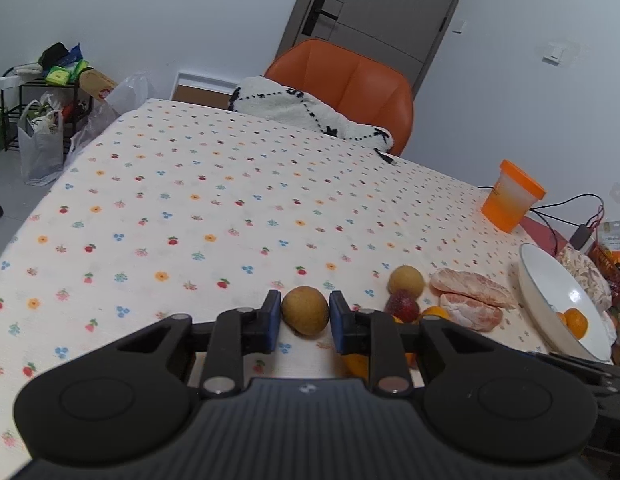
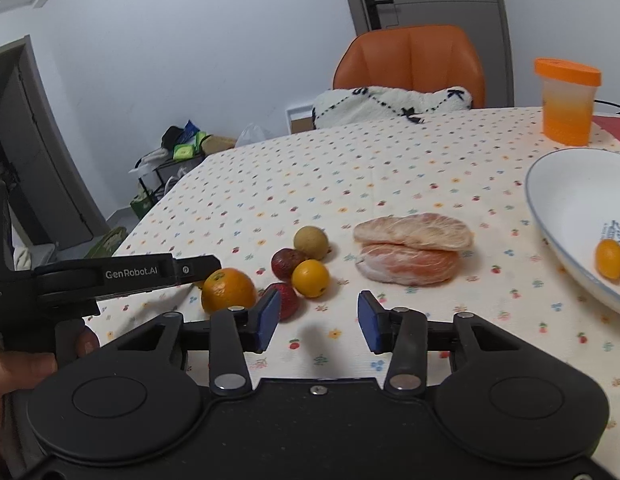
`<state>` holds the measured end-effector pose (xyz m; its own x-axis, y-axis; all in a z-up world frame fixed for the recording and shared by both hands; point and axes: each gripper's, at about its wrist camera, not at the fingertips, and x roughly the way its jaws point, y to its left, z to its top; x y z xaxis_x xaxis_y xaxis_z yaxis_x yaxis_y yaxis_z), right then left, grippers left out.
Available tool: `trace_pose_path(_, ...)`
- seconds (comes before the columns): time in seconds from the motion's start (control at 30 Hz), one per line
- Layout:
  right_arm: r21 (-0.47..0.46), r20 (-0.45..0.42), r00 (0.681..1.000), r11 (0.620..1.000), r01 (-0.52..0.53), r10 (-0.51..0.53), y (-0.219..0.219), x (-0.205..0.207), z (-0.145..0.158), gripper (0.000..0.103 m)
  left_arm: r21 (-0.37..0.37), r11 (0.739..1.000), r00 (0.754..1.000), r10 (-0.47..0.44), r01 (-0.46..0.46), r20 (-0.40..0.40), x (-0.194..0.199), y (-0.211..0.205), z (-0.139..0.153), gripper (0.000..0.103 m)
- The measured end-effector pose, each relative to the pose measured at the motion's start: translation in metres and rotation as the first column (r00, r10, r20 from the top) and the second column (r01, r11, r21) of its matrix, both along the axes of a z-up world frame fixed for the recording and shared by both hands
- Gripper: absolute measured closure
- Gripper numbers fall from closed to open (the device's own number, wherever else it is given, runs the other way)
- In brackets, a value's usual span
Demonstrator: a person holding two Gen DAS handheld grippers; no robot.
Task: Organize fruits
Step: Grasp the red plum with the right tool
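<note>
1. Gripping a small tan round fruit (image 1: 304,316): the left gripper (image 1: 304,320) has its blue pads (image 1: 273,320) pressed against both sides of it, low over the flowered tablecloth (image 1: 189,200).
2. In the right wrist view that gripper comes in from the left edge as a black bar, held by a hand (image 2: 17,364). Its tip is hidden behind the orange (image 2: 228,289), so the held fruit does not show there.
3. Loose cluster just right of the orange, on the cloth: a strawberry (image 2: 285,300) partly behind the right gripper's left pad, a dark red fruit (image 2: 287,263), a small yellow-orange citrus (image 2: 310,278) and a second tan round fruit (image 2: 311,243) behind them. These sit close together; whether they touch is hard to tell.
4. Right gripper (image 2: 318,322): jaws apart, nothing between the pads, only bare cloth under the gap. It points at the spot between the cluster and the peeled pieces.
5. Two peeled pinkish citrus pieces (image 2: 412,248), one stacked on the other, right of the cluster and apart from it.
6. White bowl (image 2: 550,200) with a blue rim at the right edge, with small orange fruits (image 2: 609,258) inside, near its lower wall.
7. Back right: orange-lidded plastic tub (image 2: 567,102), upright on the table. An orange chair (image 2: 410,60) stands behind the table, with a white fleece (image 2: 390,104) over it.
</note>
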<state>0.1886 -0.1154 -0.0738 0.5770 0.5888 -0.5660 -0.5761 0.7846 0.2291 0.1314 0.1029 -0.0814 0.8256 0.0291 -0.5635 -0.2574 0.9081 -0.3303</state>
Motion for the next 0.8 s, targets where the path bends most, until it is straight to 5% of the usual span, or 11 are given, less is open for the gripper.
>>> trace_pose_path(0.57, -0.016, -0.015, 0.999, 0.998, -0.053, 0.052, 0.026, 0.003, -0.005, 0.068, -0.010, 1.000, 1.000, 0.027, -0.027, 0.006, -0.003, 0.007, 0.004, 0.079)
trace_pose_path(0.7, -0.018, -0.016, 0.998, 0.998, -0.057, 0.056, 0.027, 0.004, -0.006, 0.081, 0.001, 1.000, 1.000, 0.026, -0.026, 0.000, -0.003, 0.004, 0.006, 0.079)
trace_pose_path(0.8, 0.011, -0.031, 0.998, 0.999, -0.051, 0.051, 0.021, 0.004, -0.005, 0.082, 0.013, 1.000, 1.000, 0.027, -0.027, 0.000, -0.004, 0.001, 0.009, 0.079)
